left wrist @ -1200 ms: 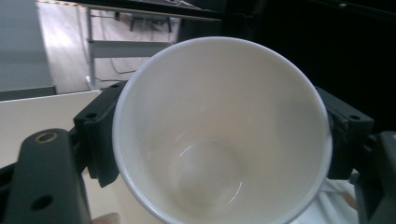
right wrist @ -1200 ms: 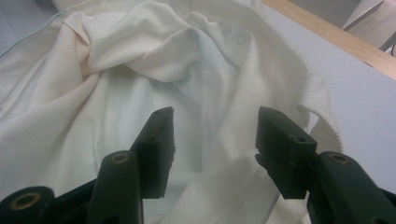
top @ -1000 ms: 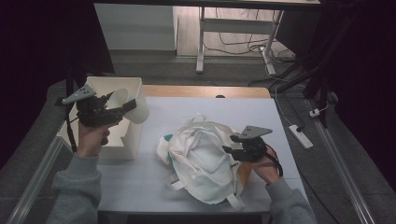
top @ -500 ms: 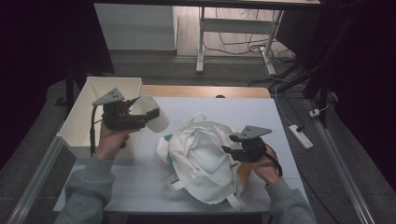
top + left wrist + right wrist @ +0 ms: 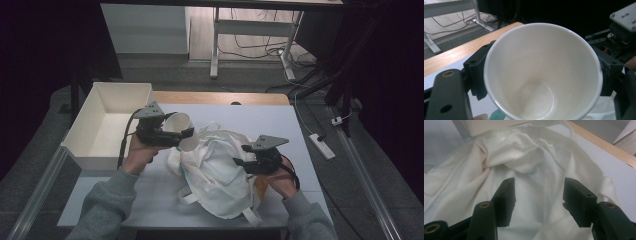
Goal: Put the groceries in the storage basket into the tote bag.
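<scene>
On the table (image 5: 300, 125), the open box (image 5: 107, 122) sits at the left edge, the crumpled cloth bag (image 5: 220, 170) lies right of it near the middle, the paper cup (image 5: 181, 131) in the left gripper (image 5: 187, 133) hangs between them over the bag's left edge, and the right gripper (image 5: 239, 161) rests on the bag's right side.

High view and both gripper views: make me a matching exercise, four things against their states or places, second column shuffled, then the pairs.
1. paper cup
2. cloth bag
3. white bin
4. right gripper

A. at the table's left edge
B. crumpled mid-table
C. clamped in the left gripper
D. open above cloth

Pairs: 1-C, 2-B, 3-A, 4-D
</scene>
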Available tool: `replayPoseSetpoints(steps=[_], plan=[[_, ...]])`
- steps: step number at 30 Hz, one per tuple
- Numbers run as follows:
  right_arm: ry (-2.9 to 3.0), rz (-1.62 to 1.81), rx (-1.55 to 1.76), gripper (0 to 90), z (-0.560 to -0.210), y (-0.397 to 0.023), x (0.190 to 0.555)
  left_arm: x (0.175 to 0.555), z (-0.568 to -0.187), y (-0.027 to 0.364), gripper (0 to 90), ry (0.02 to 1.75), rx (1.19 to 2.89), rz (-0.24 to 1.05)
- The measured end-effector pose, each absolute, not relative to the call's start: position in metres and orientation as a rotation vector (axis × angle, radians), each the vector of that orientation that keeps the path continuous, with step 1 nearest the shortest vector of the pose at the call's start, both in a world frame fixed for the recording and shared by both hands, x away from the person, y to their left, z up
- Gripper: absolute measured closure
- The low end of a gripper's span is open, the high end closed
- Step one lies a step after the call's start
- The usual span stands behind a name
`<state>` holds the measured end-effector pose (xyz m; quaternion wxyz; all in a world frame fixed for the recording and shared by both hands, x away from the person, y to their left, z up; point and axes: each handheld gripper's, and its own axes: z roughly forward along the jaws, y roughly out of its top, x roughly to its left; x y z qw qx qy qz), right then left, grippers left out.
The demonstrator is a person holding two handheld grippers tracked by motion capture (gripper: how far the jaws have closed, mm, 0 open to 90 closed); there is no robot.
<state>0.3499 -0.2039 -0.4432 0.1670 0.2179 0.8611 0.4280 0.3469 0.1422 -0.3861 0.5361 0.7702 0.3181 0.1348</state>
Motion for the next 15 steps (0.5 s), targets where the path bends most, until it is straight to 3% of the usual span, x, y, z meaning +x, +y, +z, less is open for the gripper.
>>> replayPoseSetpoints(steps=[15], plan=[[2.512, 1.276, 0.572, 32.0, -0.442, -0.181, 0.343, 0.355, -0.41, 0.1, 19.3, 0.714, 1.951, 0.255]])
